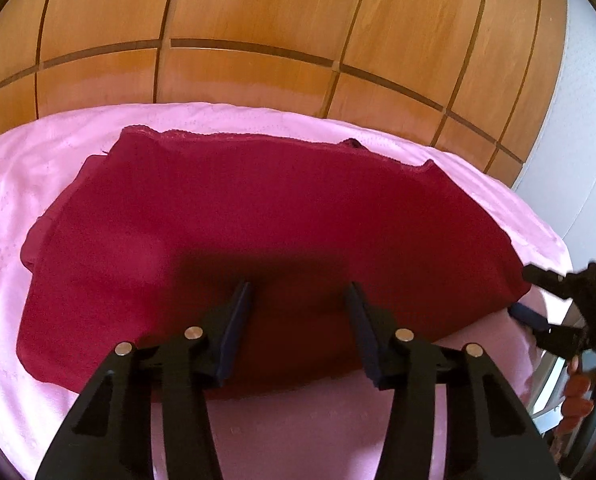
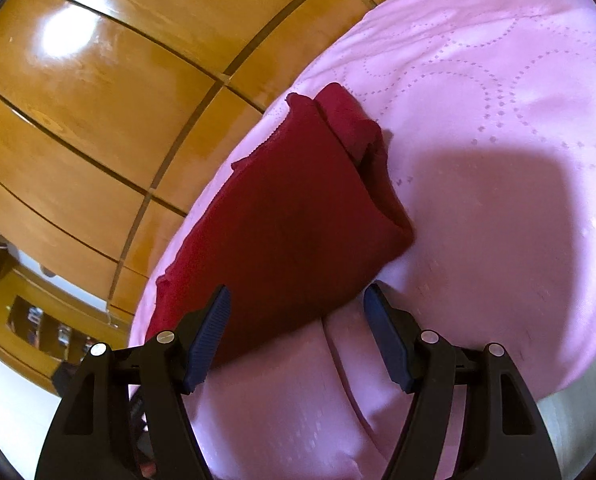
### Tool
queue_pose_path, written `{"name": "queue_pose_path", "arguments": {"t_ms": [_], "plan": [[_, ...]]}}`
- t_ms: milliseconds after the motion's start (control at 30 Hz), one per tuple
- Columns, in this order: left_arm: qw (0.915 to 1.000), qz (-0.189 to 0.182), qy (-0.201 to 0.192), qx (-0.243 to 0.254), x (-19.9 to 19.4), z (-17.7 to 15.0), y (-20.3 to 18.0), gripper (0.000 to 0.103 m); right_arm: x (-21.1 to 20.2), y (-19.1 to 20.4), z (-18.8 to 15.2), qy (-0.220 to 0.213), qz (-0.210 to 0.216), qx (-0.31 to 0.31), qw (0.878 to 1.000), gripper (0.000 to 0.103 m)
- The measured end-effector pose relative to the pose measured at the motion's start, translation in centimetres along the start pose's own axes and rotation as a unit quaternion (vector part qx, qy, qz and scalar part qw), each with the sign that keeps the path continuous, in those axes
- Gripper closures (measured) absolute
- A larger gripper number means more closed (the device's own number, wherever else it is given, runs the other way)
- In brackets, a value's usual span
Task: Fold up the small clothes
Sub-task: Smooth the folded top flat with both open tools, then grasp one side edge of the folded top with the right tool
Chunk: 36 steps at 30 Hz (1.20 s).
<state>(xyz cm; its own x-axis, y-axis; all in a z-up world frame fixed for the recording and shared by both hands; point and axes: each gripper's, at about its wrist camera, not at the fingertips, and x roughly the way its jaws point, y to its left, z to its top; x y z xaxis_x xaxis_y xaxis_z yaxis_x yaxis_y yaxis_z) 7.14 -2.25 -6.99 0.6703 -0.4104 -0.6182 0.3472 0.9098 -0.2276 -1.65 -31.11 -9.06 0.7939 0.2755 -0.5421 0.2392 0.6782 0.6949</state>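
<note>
Both claws hover over the garment we mean to fold. Our left gripper point(image 1: 300, 292) has its two black fingers with dark blue pads spread partway apart above the near edge of a dark red knit garment point(image 1: 258, 232), and we see no cloth pinched between them. Our right gripper point(image 2: 298, 300) is also spread, wider, its ribbed blue pads point(image 2: 210, 336) straddling the near corner of the same red cloth point(image 2: 282, 220) without pressing on it. In the left wrist view that right gripper point(image 1: 538, 300) shows at the garment's right corner, with part of a hand point(image 1: 582, 392) below it.

We see the garment lying flat on a pale pink quilted bedspread point(image 1: 98, 132), scalloped trim along its far edge, one side folded over itself. Beyond the bedspread point(image 2: 498, 80) stands a glossy orange-brown wooden panelled wall point(image 1: 258, 20). A grey-white wall point(image 1: 590, 120) lies at the right.
</note>
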Motion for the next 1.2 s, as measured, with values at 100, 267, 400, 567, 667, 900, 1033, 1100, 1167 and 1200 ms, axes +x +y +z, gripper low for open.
{"name": "queue_pose_path", "arguments": {"t_ms": [100,267,400,567,667,900,1033,1100,1167,1200], "plan": [[1.0000,0.004,-0.002,0.009,0.1,-0.3,-0.2,0.055,0.6,0.0,0.5,-0.006,0.004,0.001,1.000,0.035],[1.0000,-0.002,-0.004,-0.001,0.2,-0.5,0.2,0.058,1.8,0.4,1.7,-0.025,0.010,0.001,1.000,0.035],[1.0000,-0.002,-0.004,0.000,0.2,-0.5,0.2,0.058,2.7,0.2,2.8,-0.051,0.016,0.005,0.999,0.035],[1.0000,-0.002,-0.003,0.001,0.3,-0.5,0.2,0.058,3.6,0.1,4.2,-0.076,0.009,0.025,0.997,0.035],[1.0000,0.000,-0.003,0.003,0.3,-0.6,0.1,0.058,4.1,-0.1,4.8,-0.077,-0.004,0.029,0.997,0.055],[0.9993,0.017,-0.002,0.034,0.4,-0.6,-0.7,0.054,4.4,-2.5,5.4,-0.074,0.031,0.097,0.992,0.085],[0.9995,-0.010,0.013,0.028,-0.4,0.2,-0.6,0.028,3.8,-1.3,5.8,-0.078,0.039,0.091,0.992,0.086],[0.9998,-0.017,0.008,0.011,-1.4,0.7,-0.1,0.022,3.4,0.0,6.1,-0.081,0.039,0.078,0.993,0.086],[0.9999,-0.010,-0.001,0.000,-2.2,1.0,0.5,0.017,2.9,1.9,6.4,-0.084,0.036,0.053,0.994,0.086],[0.9999,-0.006,-0.008,-0.009,-2.9,1.3,1.2,0.014,2.8,2.6,6.6,-0.084,0.035,0.044,0.995,0.086]]}}
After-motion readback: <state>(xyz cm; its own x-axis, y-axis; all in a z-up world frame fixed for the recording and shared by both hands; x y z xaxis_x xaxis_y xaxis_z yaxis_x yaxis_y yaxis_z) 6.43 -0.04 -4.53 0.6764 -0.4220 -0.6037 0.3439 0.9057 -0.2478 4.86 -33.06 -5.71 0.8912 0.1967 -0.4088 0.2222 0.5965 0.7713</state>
